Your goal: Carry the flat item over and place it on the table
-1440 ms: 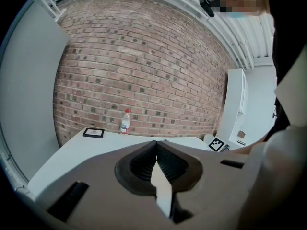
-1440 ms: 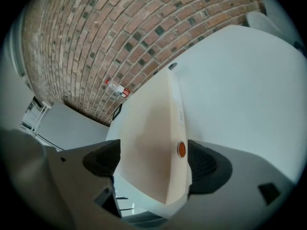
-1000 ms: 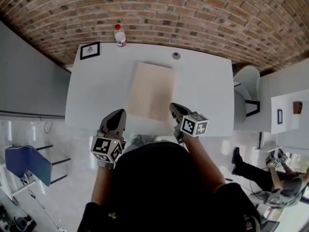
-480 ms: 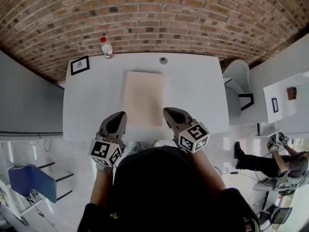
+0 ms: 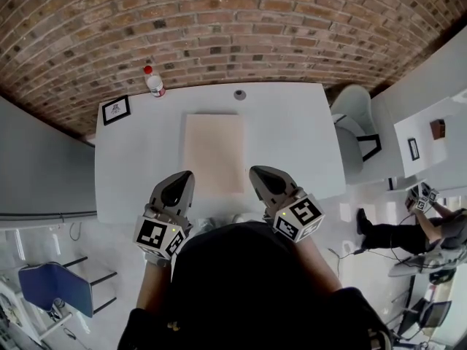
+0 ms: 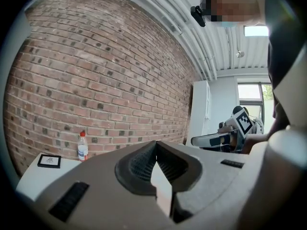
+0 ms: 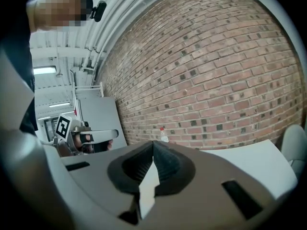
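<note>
Right gripper point(image 5: 257, 172) drawn off board point(image 5: 213, 152), left gripper point(image 5: 183, 176) beside, both fingers closed, empty (near table point(image 5: 292, 152) edge part-hidden)

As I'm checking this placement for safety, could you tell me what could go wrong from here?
1. The board lies close to the table's front edge, and both shut grippers, left and right, are by its near corners. A bump might slide it askew or off the front.
2. The bottle stands upright at the far edge. Shoving the board back and to the left could tip it.
</note>
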Demonstrator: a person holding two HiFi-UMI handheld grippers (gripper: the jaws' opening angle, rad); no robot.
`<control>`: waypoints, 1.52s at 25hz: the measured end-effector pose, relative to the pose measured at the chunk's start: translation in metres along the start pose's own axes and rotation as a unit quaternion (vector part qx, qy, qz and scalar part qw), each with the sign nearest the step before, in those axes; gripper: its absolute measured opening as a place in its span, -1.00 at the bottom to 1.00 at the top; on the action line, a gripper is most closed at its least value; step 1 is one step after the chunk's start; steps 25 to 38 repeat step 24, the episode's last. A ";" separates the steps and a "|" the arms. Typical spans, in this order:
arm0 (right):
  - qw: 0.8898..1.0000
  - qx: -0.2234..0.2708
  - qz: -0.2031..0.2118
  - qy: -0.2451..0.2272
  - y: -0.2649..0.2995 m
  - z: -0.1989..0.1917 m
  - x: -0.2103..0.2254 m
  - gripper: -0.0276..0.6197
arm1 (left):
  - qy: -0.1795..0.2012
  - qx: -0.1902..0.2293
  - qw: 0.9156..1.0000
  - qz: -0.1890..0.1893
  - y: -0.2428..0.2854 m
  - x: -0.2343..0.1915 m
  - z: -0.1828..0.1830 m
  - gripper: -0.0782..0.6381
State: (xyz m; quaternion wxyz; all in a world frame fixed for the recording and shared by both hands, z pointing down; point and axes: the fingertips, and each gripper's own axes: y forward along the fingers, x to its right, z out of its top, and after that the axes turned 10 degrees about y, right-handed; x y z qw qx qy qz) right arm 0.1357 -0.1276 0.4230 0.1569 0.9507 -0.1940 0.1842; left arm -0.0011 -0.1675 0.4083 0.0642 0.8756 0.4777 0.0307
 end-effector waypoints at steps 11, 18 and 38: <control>1.000 -0.007 -0.008 -0.001 0.005 -0.008 0.001 -0.88 | -0.002 0.000 1.000 -0.005 -0.001 0.000 0.004 -0.77; 1.000 -0.009 -0.009 -0.005 0.005 -0.009 0.001 -0.88 | -0.003 0.002 1.000 0.008 -0.004 -0.005 0.001 -0.77; 1.000 -0.010 -0.012 -0.009 0.006 -0.008 0.005 -0.88 | -0.003 0.002 1.000 0.014 -0.004 -0.007 0.001 -0.77</control>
